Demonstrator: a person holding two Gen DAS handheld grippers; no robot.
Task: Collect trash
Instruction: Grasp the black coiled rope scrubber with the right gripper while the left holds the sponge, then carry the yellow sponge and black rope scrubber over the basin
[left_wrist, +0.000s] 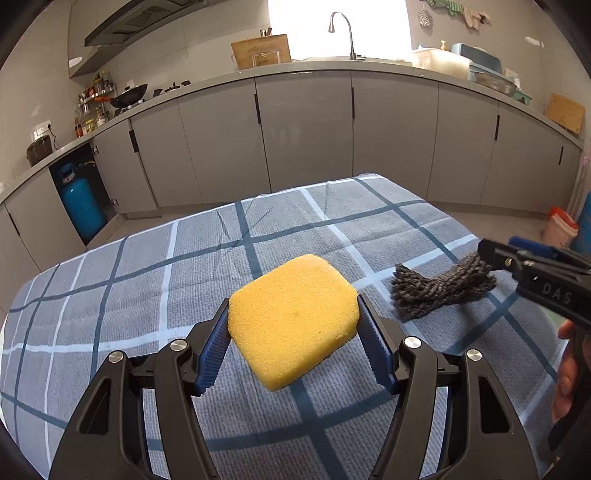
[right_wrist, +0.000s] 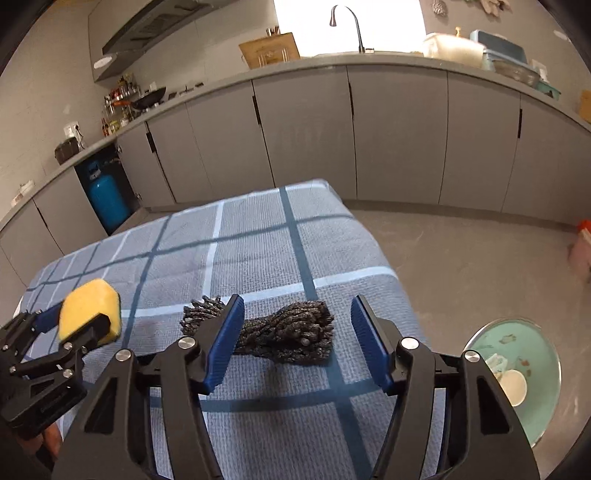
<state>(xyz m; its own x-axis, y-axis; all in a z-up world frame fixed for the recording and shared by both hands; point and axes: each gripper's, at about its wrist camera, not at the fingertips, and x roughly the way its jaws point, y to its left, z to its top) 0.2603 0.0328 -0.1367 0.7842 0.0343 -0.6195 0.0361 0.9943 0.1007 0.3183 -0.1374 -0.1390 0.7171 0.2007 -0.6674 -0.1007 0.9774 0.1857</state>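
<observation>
My left gripper (left_wrist: 293, 306) is shut on a yellow sponge (left_wrist: 293, 317) and holds it above the checked tablecloth (left_wrist: 147, 280). It also shows at the left of the right wrist view (right_wrist: 74, 325), with the sponge (right_wrist: 88, 310) in it. A dark grey bundle of yarn (right_wrist: 291, 336) lies on the cloth. My right gripper (right_wrist: 297, 306) is open and hovers over the bundle, which lies between its fingers. In the left wrist view the yarn (left_wrist: 439, 288) lies at the right, with the right gripper (left_wrist: 487, 251) at its far end.
A teal bin (right_wrist: 532, 373) with trash in it stands on the floor to the right of the table. Grey kitchen cabinets (left_wrist: 303, 129) run along the back. A blue gas cylinder (left_wrist: 79, 210) stands at the left. A pink container (left_wrist: 559, 229) stands at the right.
</observation>
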